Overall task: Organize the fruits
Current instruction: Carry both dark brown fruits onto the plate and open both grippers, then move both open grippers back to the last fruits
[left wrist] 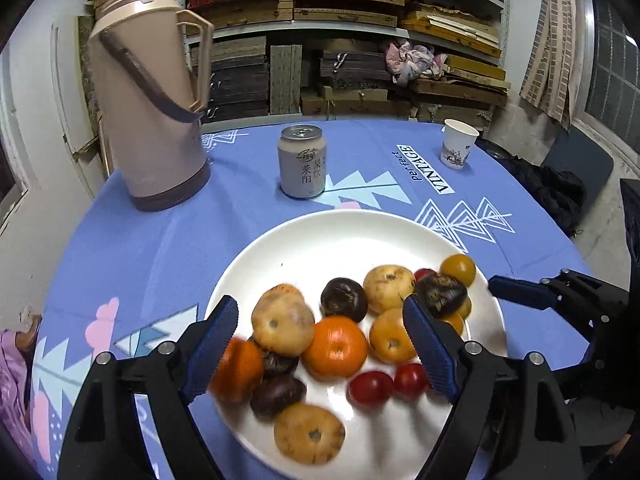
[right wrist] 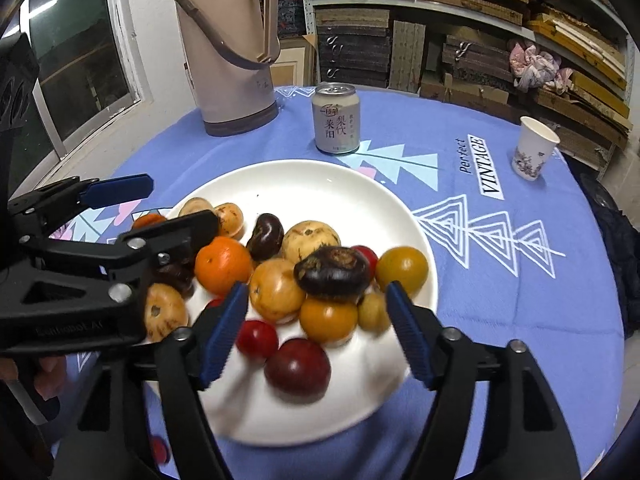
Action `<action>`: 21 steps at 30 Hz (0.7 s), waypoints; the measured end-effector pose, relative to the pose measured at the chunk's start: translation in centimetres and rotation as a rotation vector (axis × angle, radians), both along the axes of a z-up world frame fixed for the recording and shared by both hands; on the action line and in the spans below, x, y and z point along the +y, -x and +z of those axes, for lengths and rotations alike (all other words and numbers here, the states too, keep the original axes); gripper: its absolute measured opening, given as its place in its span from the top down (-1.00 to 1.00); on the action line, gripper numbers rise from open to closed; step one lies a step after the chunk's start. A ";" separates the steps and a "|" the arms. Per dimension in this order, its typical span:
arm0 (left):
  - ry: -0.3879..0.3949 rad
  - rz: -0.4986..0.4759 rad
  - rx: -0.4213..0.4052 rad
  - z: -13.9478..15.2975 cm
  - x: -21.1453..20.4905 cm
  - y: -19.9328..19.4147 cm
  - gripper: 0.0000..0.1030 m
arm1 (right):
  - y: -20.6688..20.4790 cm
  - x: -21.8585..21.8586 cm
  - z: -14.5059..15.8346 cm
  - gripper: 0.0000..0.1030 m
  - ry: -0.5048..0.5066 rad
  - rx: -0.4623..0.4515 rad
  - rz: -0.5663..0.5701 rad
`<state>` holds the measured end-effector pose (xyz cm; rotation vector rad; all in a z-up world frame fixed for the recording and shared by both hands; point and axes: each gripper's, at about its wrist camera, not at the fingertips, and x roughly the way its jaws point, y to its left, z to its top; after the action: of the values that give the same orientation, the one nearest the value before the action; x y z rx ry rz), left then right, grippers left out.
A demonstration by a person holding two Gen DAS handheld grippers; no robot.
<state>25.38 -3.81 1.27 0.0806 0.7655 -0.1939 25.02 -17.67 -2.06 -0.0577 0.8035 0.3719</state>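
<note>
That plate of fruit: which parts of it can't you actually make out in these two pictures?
- Left wrist view: the left gripper has a finger covering the fruit behind it; the orange fruit at the other finger is blurred.
- Right wrist view: the left gripper hides the fruit on the white plate's left side.
- Right wrist view: the plate's near rim is behind the right gripper.
- The can's small print is unreadable.
</note>
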 end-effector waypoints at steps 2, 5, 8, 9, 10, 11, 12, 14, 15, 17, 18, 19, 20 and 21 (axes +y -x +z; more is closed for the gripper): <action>0.009 0.002 0.001 0.0 0.5 1.3 -0.66 | 1.6 -0.1 0.1 -0.44 0.003 -0.005 0.009; -0.002 0.017 0.006 -0.2 1.2 3.3 -0.66 | 4.2 -0.6 0.0 -0.56 -0.016 0.006 0.023; 0.012 0.033 0.015 -0.4 2.4 5.5 -0.81 | 7.6 -0.7 -0.8 -0.77 -0.050 0.034 0.048; 0.016 0.046 0.018 -0.6 2.8 6.1 -0.86 | 8.7 -0.7 -1.2 -0.79 -0.058 0.048 0.057; 0.018 0.062 0.023 -0.8 3.4 6.9 -0.86 | 9.7 -0.5 -1.6 -0.79 -0.063 0.065 0.074; 0.021 0.070 0.028 -0.9 3.7 7.5 -0.86 | 11.2 -0.1 -2.2 -0.79 -0.058 0.081 0.101; 0.028 0.074 0.032 -1.1 4.1 8.0 -0.86 | 12.2 0.3 -2.7 -0.79 -0.050 0.089 0.120; 0.043 0.091 0.042 -1.6 5.0 9.3 -0.86 | 14.4 1.6 -3.6 -0.78 -0.016 0.094 0.167; 0.046 0.098 0.046 -1.7 5.2 9.6 -0.86 | 15.3 2.1 -3.8 -0.78 -0.007 0.085 0.181; 0.057 0.115 0.060 -2.1 6.0 10.5 -0.86 | 16.4 3.2 -4.3 -0.73 -0.002 0.096 0.211; 0.061 0.121 0.064 -2.3 6.3 10.9 -0.86 | 16.9 3.9 -4.6 -0.60 0.003 0.105 0.232; 0.063 0.127 0.070 -2.5 6.7 11.4 -0.86 | 17.1 4.4 -4.8 -0.47 0.008 0.110 0.243; 0.063 0.134 0.076 -2.7 7.0 11.8 -0.86 | 17.4 5.0 -5.1 -0.43 0.016 0.116 0.257; 0.062 0.136 0.082 -2.8 7.1 12.0 -0.86 | 17.6 5.7 -5.3 -0.40 0.021 0.122 0.271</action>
<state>13.34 3.33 -1.54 -0.0385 0.8425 -0.0918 7.44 -11.98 -7.33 -0.1658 0.9234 0.6275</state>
